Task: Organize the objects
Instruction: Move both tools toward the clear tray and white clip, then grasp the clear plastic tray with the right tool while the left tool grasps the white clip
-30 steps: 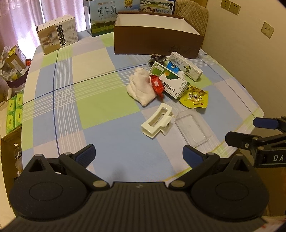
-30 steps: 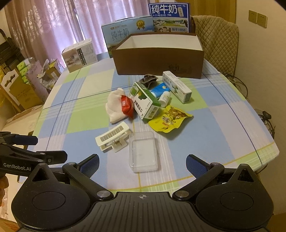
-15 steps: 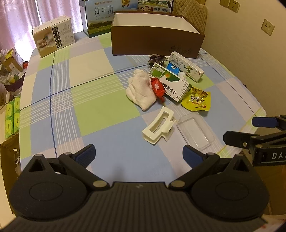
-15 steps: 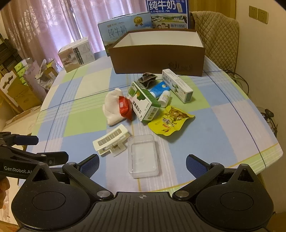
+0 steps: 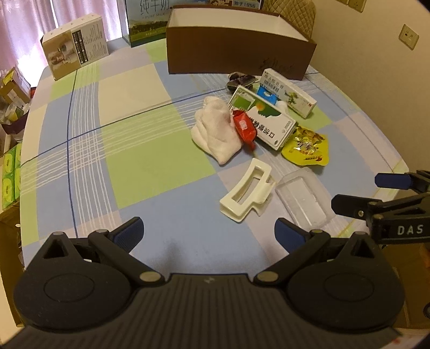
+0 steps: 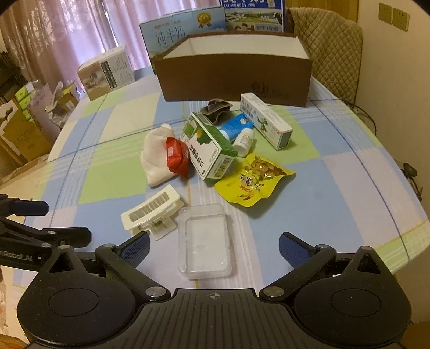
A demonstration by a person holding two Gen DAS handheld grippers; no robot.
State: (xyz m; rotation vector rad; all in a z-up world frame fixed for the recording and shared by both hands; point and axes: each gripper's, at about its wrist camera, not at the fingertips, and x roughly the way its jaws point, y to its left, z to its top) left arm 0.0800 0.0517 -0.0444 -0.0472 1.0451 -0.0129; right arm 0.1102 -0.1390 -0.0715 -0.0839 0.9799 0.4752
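Left wrist view. My left gripper (image 5: pixel 208 232) has its fingers spread wide and nothing between them; it hangs over the near part of the worktop (image 5: pixel 139 158), which wears a checked cloth of blue, green and lilac squares. The landmark is the brown open box (image 5: pixel 236 53) at the far side. In front of it lies a loose cluster: a white cloth (image 5: pixel 215 131), a red packet (image 5: pixel 244 127) touching it, a green-and-white carton (image 5: pixel 264 120), a long white carton (image 5: pixel 289 92) and a yellow pouch (image 5: pixel 306 147). Nearer to me than the cluster lie a cream hair clip (image 5: pixel 246 193) and, just beside it, a clear plastic tray (image 5: pixel 303 198). A milk carton case (image 5: pixel 146 21) stands behind the box, a small printed box (image 5: pixel 75 51) well to its left. The wall on the right carries a socket plate (image 5: pixel 408 36). My right gripper (image 5: pixel 376 193) enters at the right edge.

Right wrist view. My right gripper (image 6: pixel 213 248) is wide apart, its fingers having just been drawing in slightly, gripping nothing; the clear plastic tray (image 6: pixel 205 241) lies on the cloth between them, untouched. The hair clip (image 6: pixel 151 212) sits just left of it. A white bottle (image 6: pixel 243 141) and blue tube (image 6: pixel 235 126) lie in the cluster. Pink curtains (image 6: pixel 67 40) hang behind the box (image 6: pixel 236 77); a quilted chair back (image 6: pixel 333 48) stands to its right.
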